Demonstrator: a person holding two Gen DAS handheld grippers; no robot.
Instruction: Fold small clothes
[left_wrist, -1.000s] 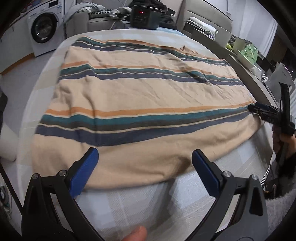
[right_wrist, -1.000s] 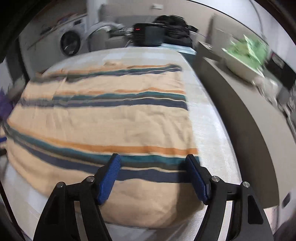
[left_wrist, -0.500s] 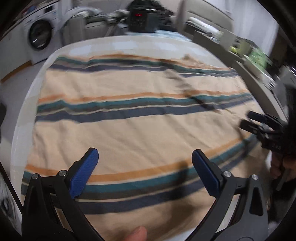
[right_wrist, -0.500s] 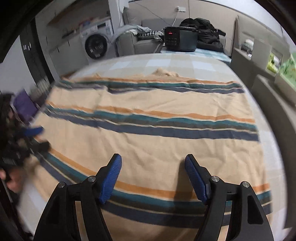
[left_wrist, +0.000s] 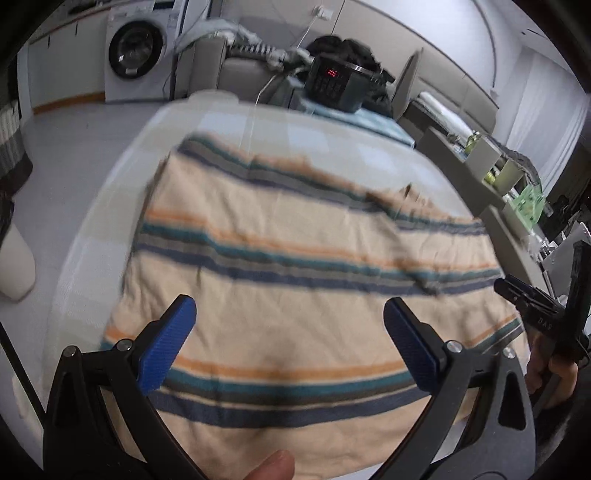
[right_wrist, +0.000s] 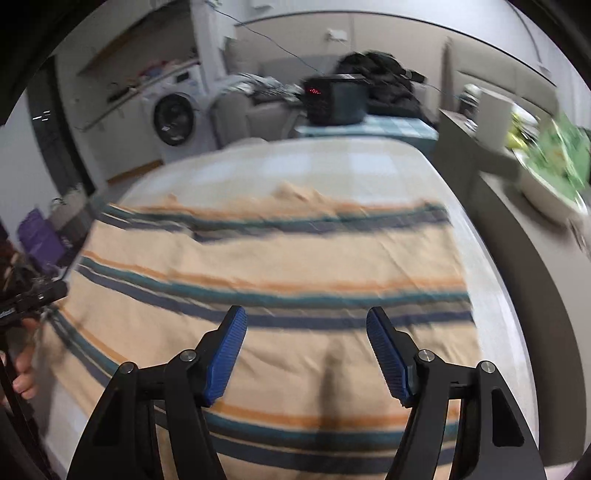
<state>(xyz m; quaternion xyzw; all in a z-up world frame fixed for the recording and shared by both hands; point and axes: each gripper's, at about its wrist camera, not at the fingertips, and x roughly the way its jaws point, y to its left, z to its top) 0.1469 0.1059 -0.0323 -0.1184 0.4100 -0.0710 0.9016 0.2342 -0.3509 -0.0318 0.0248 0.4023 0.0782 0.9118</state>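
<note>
A beige cloth (left_wrist: 295, 266) with teal, navy and orange stripes lies spread flat on the table (left_wrist: 258, 122), slightly wrinkled. My left gripper (left_wrist: 288, 306) hovers open above the cloth's near part, nothing between its blue pads. In the right wrist view the same cloth (right_wrist: 277, 266) fills the table, and my right gripper (right_wrist: 306, 314) hangs above its near right part. Its jaws are closing a little, still wide apart with nothing between them. The right gripper (left_wrist: 532, 299) shows at the cloth's right edge in the left wrist view. At the left edge of the right wrist view, the left gripper (right_wrist: 37, 299) appears.
A black appliance with a red display (left_wrist: 334, 86) stands beyond the table's far end, beside a grey sofa (left_wrist: 236, 70). A washing machine (left_wrist: 135, 50) is at the back left. Along the table's right side runs a grey counter (left_wrist: 491, 221) with boxes and greenery.
Both grippers have moved from the cloth's near edge to above it and lifted, so more of the room shows. The right jaws have narrowed slightly. The cloth lies as before.
</note>
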